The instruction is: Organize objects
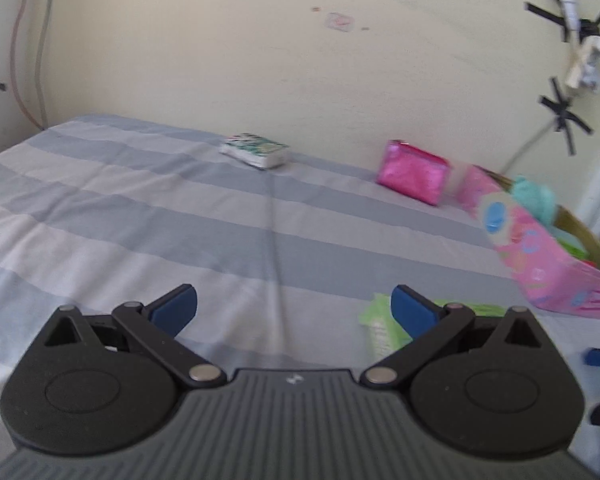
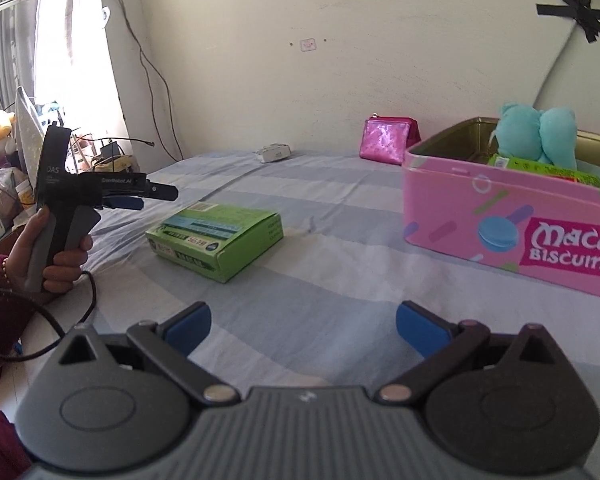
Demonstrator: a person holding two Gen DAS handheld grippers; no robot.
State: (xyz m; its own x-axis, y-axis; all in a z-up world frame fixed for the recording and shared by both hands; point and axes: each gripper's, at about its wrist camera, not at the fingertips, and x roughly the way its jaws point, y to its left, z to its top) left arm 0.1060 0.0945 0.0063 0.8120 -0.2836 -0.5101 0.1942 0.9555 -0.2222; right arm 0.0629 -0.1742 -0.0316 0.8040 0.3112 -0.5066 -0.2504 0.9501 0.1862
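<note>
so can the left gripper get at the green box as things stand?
Probably yes: the left gripper has its jaws open, and the green box lies alone on the bedsheet just ahead to its right, nothing between.

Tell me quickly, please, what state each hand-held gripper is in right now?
Left hand-held gripper: open, holding nothing.
Right hand-held gripper: open, holding nothing.

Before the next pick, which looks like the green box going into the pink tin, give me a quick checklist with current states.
1. Left tool open, holding nothing: ok.
2. Right tool open, holding nothing: ok.
3. Green box lying flat on the bed, nothing on top: ok.
4. Pink tin lid off: ok.
5. Room left in the tin beside the teal plush: cannot tell.
</note>
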